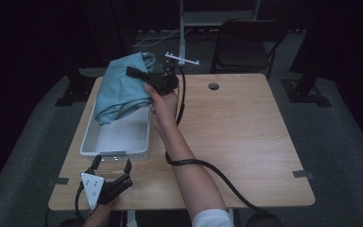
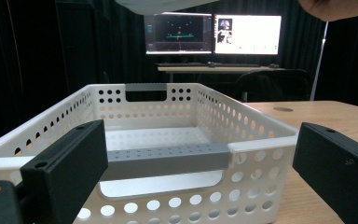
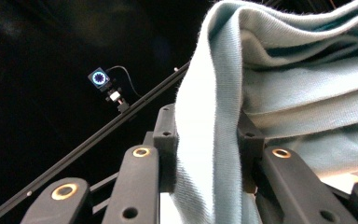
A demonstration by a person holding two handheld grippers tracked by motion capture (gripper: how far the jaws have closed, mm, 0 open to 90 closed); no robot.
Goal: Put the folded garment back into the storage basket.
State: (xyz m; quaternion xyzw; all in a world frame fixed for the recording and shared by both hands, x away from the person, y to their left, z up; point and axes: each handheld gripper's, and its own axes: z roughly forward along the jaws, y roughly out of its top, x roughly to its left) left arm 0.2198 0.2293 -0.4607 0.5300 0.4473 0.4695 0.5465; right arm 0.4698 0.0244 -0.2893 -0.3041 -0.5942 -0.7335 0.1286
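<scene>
Two jaws of right hand-held gripper (image 3: 207, 140) clamp teal cloth (image 3: 279, 93); left hand-held gripper (image 2: 200, 163) released, facing basket (image 2: 168, 161).

One basket (image 1: 123, 137); one teal cloth (image 1: 120, 87) — two claws; one chair (image 1: 246, 45).

Lighting is dim throughout, with black surroundings; overhead light falls on the wooden table (image 1: 236, 127), which shows no glare. Two monitors (image 2: 213, 33) glow overexposed in the left gripper view. Near jaws appear soft, slightly blurred.
</scene>
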